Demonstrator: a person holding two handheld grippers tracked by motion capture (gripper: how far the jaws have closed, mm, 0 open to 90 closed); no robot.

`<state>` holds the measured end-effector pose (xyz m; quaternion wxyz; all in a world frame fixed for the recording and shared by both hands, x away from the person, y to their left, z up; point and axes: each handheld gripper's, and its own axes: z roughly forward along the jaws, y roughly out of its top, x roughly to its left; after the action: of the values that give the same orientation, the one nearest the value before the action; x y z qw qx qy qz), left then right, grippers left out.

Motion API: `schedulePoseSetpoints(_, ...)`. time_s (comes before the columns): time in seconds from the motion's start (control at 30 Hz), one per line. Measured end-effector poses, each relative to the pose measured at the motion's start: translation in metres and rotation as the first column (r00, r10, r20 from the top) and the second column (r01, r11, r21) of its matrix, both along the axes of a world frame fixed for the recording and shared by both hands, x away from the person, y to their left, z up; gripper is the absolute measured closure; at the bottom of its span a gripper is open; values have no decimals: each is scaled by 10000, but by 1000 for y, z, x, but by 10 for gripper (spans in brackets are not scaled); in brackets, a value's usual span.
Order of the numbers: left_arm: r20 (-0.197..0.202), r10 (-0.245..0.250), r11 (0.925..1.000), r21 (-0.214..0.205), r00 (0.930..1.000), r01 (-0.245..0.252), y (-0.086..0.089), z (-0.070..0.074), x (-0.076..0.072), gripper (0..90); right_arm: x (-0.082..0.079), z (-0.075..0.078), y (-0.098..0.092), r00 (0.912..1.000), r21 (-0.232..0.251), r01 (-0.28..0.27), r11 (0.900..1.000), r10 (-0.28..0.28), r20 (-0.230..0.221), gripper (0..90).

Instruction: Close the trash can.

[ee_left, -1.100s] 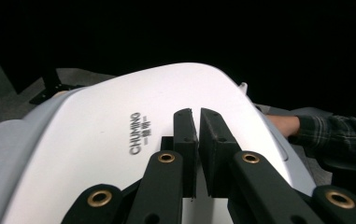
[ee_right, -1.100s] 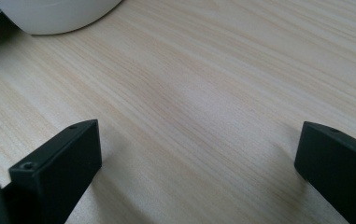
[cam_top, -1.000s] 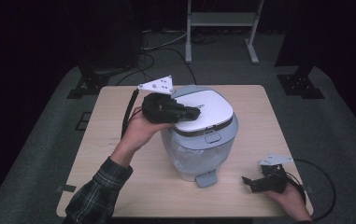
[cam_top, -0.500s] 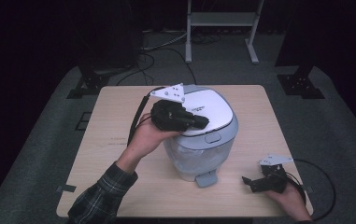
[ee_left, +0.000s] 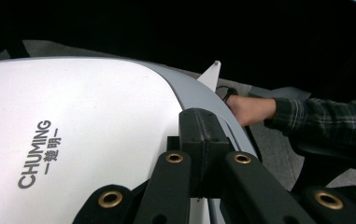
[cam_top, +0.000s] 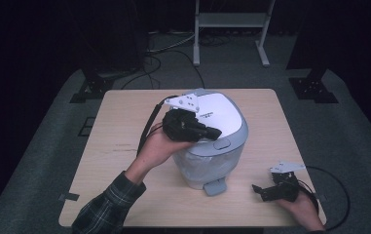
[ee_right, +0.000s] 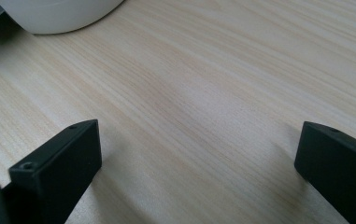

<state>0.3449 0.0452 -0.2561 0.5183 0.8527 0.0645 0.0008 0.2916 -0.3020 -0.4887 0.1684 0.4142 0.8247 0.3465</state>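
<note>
Item: white rice cooker (cam_top: pixel 210 141), table centre, lid down. Left gripper (cam_top: pixel 211 132) clenched, empty, tips lying on the lid, just left of its front latch button (cam_top: pixel 221 144). Right gripper (cam_top: pixel 260 191) released, resting near right, well apart.

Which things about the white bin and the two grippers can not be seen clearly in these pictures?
- Bin inside: high view, lid covers it.
- Left gripper contact with the lid: hidden under its own shut jaws.
- Lid front button: too small to read.
- Right gripper: small and dark in the high view.
</note>
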Motion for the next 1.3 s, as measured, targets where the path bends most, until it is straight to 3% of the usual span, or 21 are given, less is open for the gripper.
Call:
schedulePoseSetpoints(0.07,73,27,10000,-33,10000,-26,0,1,-1,900,0,0,0,10000,4,1,10000,-1,2,0)
schedulePoseSetpoints(0.23,117,405,9990,-188,9991,-403,6,3,4,631,0,0,0,10000,5,0,10000,0,-3,0)
schedulePoseSetpoints(0.47,99,859,9948,-549,9963,-853,18,10,9,436,0,0,0,10000,6,1,10000,-1,-3,0)
schedulePoseSetpoints(0.7,329,1621,9854,-578,9862,-1601,32,12,7,172,0,0,0,10000,9,14,10000,-14,-3,0)
schedulePoseSetpoints(1.03,666,2537,9659,-699,9650,-2491,64,12,-2,31,0,0,0,10000,7,12,10000,-12,1,0)
schedulePoseSetpoints(1.3,796,3091,9493,-868,9477,-3023,91,2,-9,15,0,0,0,10000,1,33,10000,-33,-3,0)
